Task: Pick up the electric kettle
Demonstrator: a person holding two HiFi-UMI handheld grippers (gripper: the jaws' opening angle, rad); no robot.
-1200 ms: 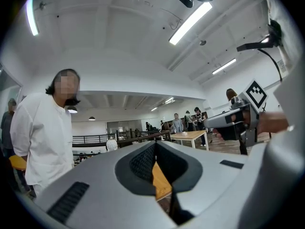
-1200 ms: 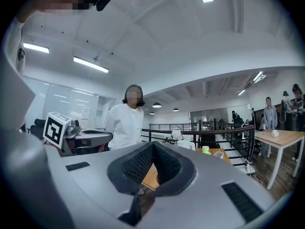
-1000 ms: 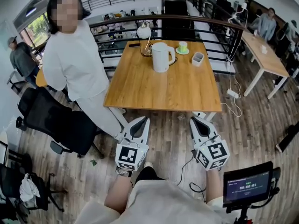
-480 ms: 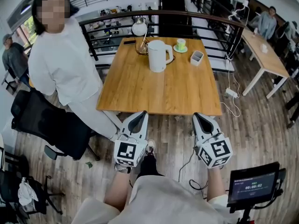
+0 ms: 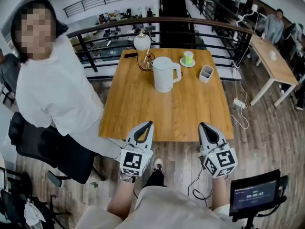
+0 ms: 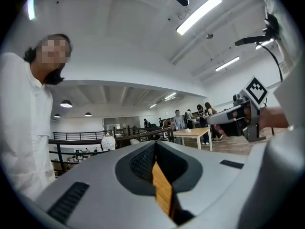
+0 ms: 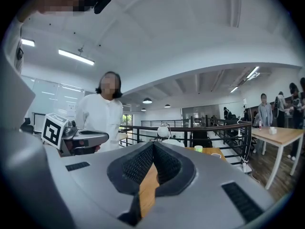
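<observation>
There's the white plastic electric kettle [image 5: 165, 74], honey-brown wooden table [image 5: 143, 113], pale-green round cup [image 5: 188, 57], and the grey left gripper [image 5: 149, 124] and right gripper [image 5: 202, 125], both patterned with black-and-white squares.

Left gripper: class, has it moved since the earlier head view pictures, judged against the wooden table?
Yes. The left gripper came forward: its tip was short of the wooden table, now it overlaps the near edge.

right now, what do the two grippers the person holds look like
The left gripper and right gripper match: grey wedge shells tapering to a point, black meshed pads round a teardrop hollow, and a white cube printed with black square markers at the rear.
</observation>
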